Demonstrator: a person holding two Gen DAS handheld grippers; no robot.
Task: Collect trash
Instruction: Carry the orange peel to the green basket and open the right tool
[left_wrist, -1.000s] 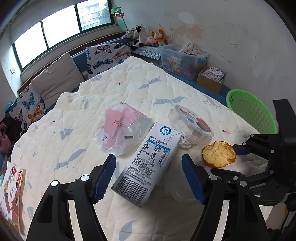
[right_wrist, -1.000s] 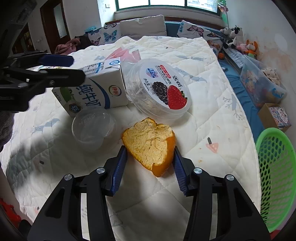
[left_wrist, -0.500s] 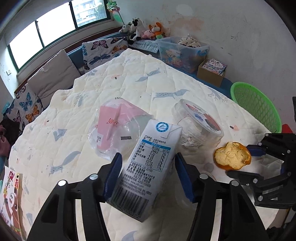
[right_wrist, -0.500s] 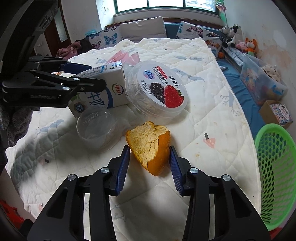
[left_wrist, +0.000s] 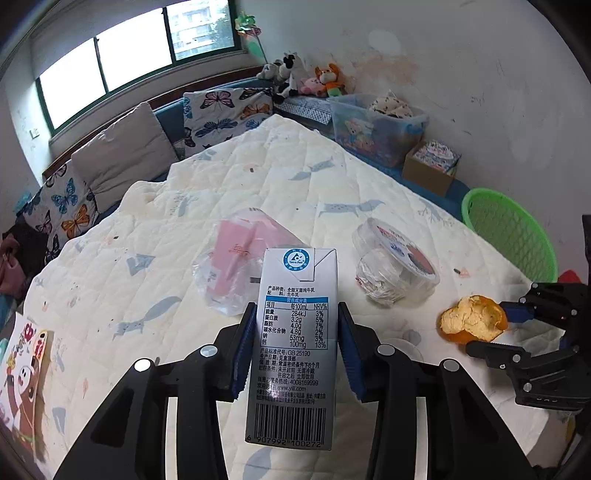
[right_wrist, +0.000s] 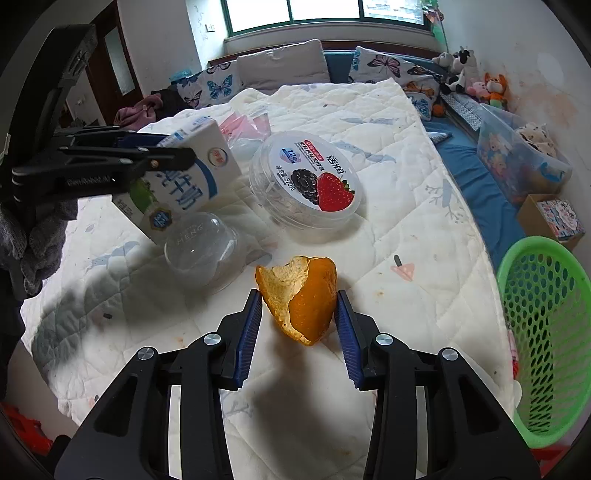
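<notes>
A white and blue milk carton (left_wrist: 293, 369) is between the blue pads of my left gripper (left_wrist: 296, 325). The jaws are closing and the pads press its two sides. In the right wrist view the carton (right_wrist: 192, 181) is tilted, its far end off the quilt. My right gripper (right_wrist: 298, 314) is shut on an orange peel (right_wrist: 295, 284), pinched upright just above the quilt. A round clear tub with a berry label (right_wrist: 310, 177), a clear plastic cup (right_wrist: 201, 243) and a pink pack in a clear bag (left_wrist: 240, 258) lie on the bed.
A green mesh basket (right_wrist: 543, 332) stands on the floor off the bed's right edge. Behind it are a cardboard box (right_wrist: 554, 218) and a clear storage bin (right_wrist: 517, 162). Pillows (left_wrist: 122, 162) line the bed's head. A picture book (left_wrist: 22, 365) lies at the left edge.
The left jaws closed in from wide apart onto the carton, which turned straight between them. The right jaws squeezed the peel, which folded upright from lying flat.
</notes>
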